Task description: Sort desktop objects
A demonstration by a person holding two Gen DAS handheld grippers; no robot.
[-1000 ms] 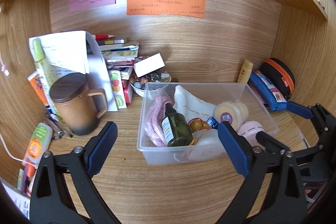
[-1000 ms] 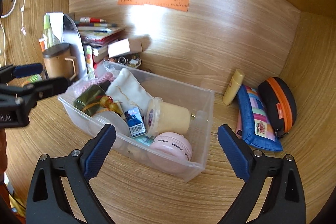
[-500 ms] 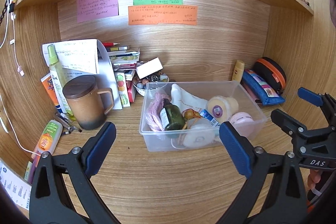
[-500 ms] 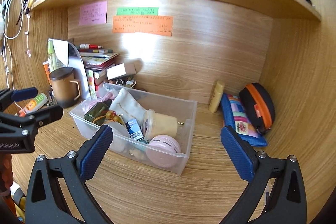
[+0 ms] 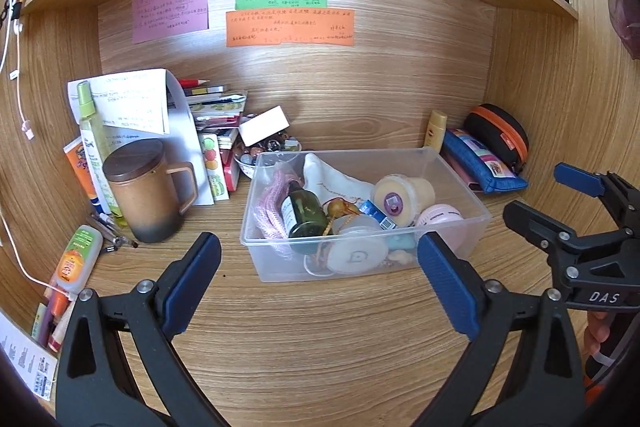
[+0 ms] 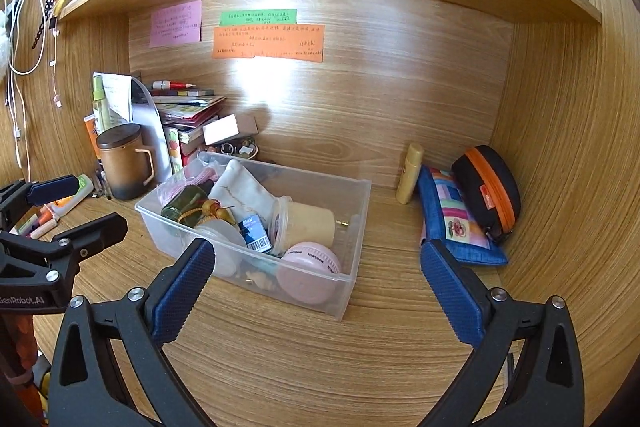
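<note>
While spread wide, both hand-held grippers [image 5: 320, 287] [image 6: 316, 285] hold nothing.

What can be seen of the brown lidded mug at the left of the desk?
The brown mug stands upright on the wooden desk, left of the clear bin and apart from it. It looks ceramic: matte tan, darkening to near black at the base, with a squared handle pointing toward the bin and a flat dark brown lid closed on top. A green spray bottle and a curled paper stand close behind it; contact cannot be told. Neither gripper touches it.
</note>
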